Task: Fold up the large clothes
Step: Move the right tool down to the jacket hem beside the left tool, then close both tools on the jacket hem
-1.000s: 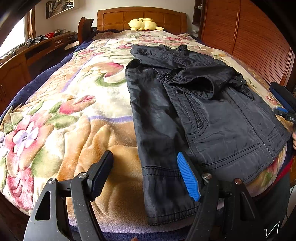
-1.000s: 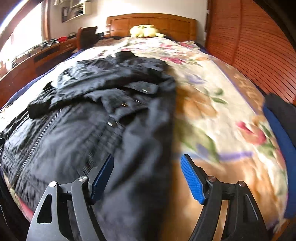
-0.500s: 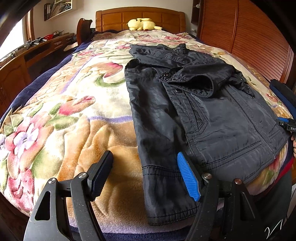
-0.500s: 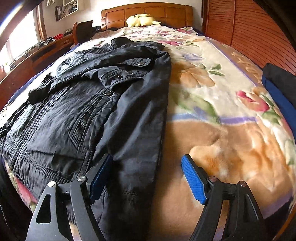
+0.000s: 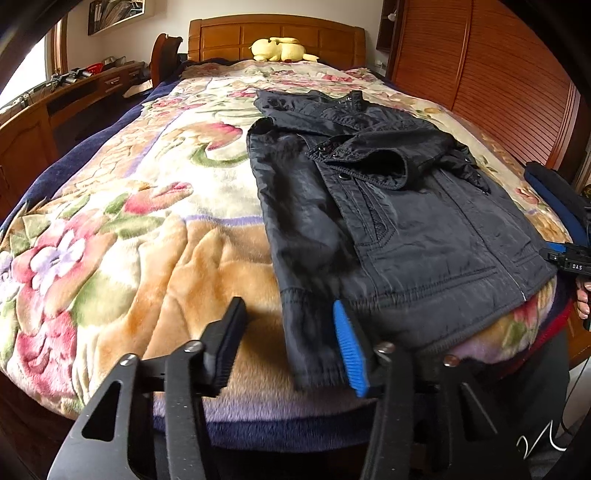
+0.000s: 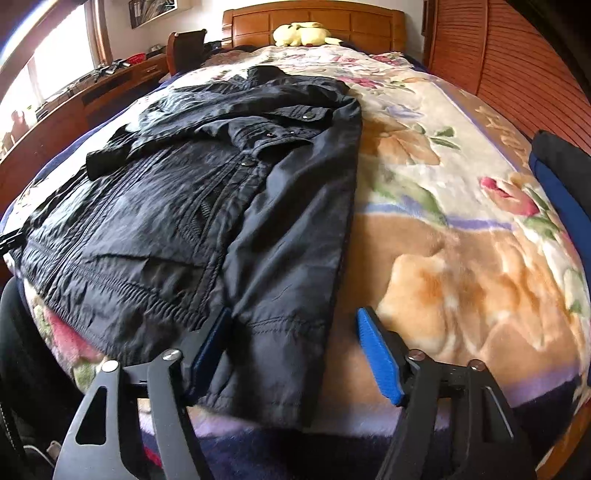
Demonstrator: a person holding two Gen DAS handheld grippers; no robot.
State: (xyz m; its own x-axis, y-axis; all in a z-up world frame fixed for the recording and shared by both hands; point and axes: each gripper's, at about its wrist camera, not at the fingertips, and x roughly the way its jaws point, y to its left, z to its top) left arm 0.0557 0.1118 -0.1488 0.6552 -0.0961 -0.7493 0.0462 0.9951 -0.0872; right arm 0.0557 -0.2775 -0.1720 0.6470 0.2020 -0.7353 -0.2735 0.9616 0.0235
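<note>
A black jacket (image 5: 388, 206) lies flat on the flowered blanket (image 5: 147, 236), collar toward the headboard, hem at the foot edge, one sleeve folded across its chest. My left gripper (image 5: 291, 343) is open, its fingers either side of the left sleeve cuff at the bed's foot edge. In the right wrist view the jacket (image 6: 207, 206) fills the left half. My right gripper (image 6: 295, 350) is open over the right sleeve cuff. The right gripper also shows in the left wrist view (image 5: 570, 258) at the far right.
A yellow plush toy (image 5: 280, 50) lies by the wooden headboard (image 5: 273, 35). A wooden slatted wardrobe (image 5: 498, 81) runs along the right. A wooden desk (image 5: 55, 110) with clutter stands on the left. A blue and black folded garment (image 6: 565, 184) lies at the bed's right edge.
Both grippers have pulled back and lowered toward the foot of the bed. The right gripper has shifted so that the sleeve cuff sits between its fingers. The jacket has not moved.
</note>
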